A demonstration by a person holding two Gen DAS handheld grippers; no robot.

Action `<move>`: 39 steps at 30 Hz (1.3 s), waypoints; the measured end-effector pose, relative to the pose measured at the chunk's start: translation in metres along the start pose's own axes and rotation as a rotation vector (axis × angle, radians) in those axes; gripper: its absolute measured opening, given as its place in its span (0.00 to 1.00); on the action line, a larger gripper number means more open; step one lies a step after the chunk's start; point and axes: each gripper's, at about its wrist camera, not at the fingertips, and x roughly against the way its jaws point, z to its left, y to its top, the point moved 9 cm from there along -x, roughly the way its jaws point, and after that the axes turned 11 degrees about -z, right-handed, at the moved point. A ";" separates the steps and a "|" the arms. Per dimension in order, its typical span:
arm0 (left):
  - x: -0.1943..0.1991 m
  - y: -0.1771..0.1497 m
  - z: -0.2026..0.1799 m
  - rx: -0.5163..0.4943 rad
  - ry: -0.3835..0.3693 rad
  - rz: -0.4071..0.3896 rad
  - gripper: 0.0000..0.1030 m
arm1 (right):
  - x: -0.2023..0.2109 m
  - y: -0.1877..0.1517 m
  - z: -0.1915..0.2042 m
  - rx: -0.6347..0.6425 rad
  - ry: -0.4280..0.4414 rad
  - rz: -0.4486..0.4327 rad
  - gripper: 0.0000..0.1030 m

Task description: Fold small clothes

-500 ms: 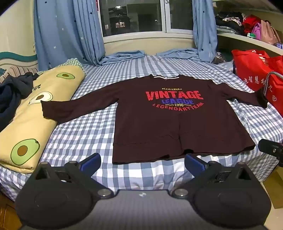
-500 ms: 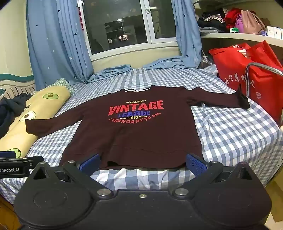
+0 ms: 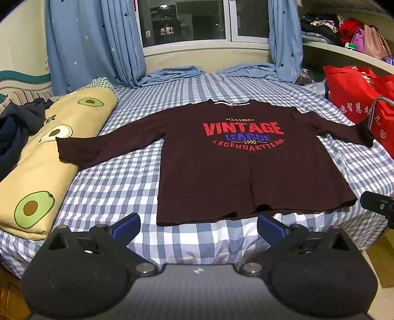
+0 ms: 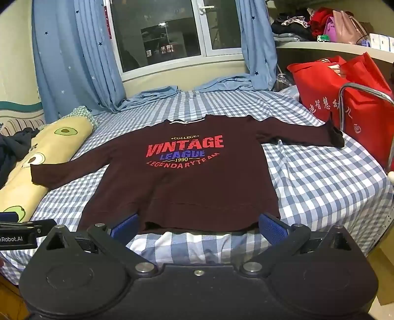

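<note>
Left gripper (image 3: 198,225): jaws spread to their widest, nothing between them, hovering above the near edge of the bed (image 3: 128,187), tilted downward toward the shirt hem. Right gripper (image 4: 197,225): jaws likewise fully apart and empty, poised over the same edge, its blue pads (image 4: 270,227) flanking the middle of the hem without touching the cloth. Each tool shows at the margin of the other's view, so the two are held side by side, left beside right

Beyond the jaws lies the task's thing, a dark maroon long-sleeved shirt (image 3: 234,172) with a printed chest, spread face up on the checked bedsheet, collar toward the window (image 3: 187,22), hem nearest the grippers, both sleeves stretched out sideways. The left sleeve cuff (image 3: 64,150) rests against an avocado-print bolster (image 3: 41,157); the right sleeve cuff (image 4: 335,135) ends near a red bag (image 4: 344,93) at the bedside

Handling, as a judgement: the shirt appears light, soft knit fabric, limp and without stiffness, so it should drape and sag from any held point and may drag on the sheet rather than slide cleanly. It is not fragile. Sensible purchase points are a sleeve cuff or shoulder seam for folding the sleeves inward, or the two hem corners for doubling the body toward the collar; a pinch should gather both layers, lest only the upper one lift
</note>
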 end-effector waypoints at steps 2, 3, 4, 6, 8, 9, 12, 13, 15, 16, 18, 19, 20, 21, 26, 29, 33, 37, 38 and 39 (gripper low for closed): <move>0.000 0.000 0.000 0.000 0.001 0.001 0.99 | 0.000 0.000 -0.001 -0.002 0.002 -0.001 1.00; 0.000 0.000 0.000 0.000 0.001 0.001 0.99 | 0.000 0.000 -0.001 -0.001 0.003 0.000 1.00; 0.000 0.001 0.000 0.000 0.001 0.002 0.99 | -0.001 0.000 -0.001 -0.001 0.004 0.001 1.00; 0.000 0.001 0.000 -0.001 0.002 0.003 0.99 | -0.002 0.000 -0.002 0.001 0.004 0.003 1.00; 0.000 0.002 0.000 -0.001 0.002 0.005 0.99 | -0.002 0.000 -0.001 0.000 0.004 0.004 1.00; -0.002 0.001 0.000 -0.003 0.003 0.006 0.99 | -0.002 -0.001 -0.001 0.000 0.004 0.004 1.00; -0.004 0.001 0.001 -0.003 0.004 0.005 0.99 | -0.003 -0.001 -0.001 0.002 0.006 0.005 1.00; -0.004 0.000 0.001 -0.003 0.004 0.005 0.99 | -0.003 -0.001 -0.001 0.002 0.006 0.005 1.00; -0.005 0.000 0.001 -0.003 0.005 0.005 0.99 | -0.004 -0.001 0.000 0.003 0.007 0.005 1.00; -0.005 0.000 0.001 -0.003 0.004 0.005 0.99 | -0.004 -0.001 0.000 0.003 0.007 0.005 1.00; -0.005 0.000 0.001 -0.003 0.004 0.006 0.99 | -0.004 -0.001 0.000 0.003 0.006 0.005 1.00; -0.006 0.000 0.001 -0.003 0.003 0.006 0.99 | -0.004 -0.001 0.000 0.003 0.006 0.005 1.00; -0.005 0.000 0.001 -0.002 0.002 0.005 0.99 | -0.004 -0.001 0.000 0.002 0.006 0.006 1.00; -0.005 0.000 0.001 0.000 0.000 0.005 0.99 | -0.004 -0.002 0.000 0.003 0.007 0.008 1.00; -0.005 0.000 0.002 0.001 -0.002 0.005 0.99 | -0.005 -0.001 0.000 0.003 0.004 0.010 1.00; -0.005 -0.001 0.002 0.001 -0.003 0.008 0.99 | -0.006 -0.001 -0.001 -0.001 0.001 0.013 1.00; -0.006 0.000 0.001 0.002 -0.003 0.009 0.99 | -0.006 -0.001 -0.002 -0.001 0.002 0.014 1.00; -0.006 0.000 0.001 0.002 -0.002 0.010 0.99 | -0.006 -0.001 -0.002 -0.001 0.002 0.014 1.00; -0.006 0.000 0.001 0.002 -0.002 0.010 0.99 | -0.006 -0.001 -0.002 -0.001 0.002 0.014 1.00; -0.006 0.000 0.001 0.002 -0.002 0.011 0.99 | -0.006 -0.001 -0.002 -0.001 0.003 0.014 1.00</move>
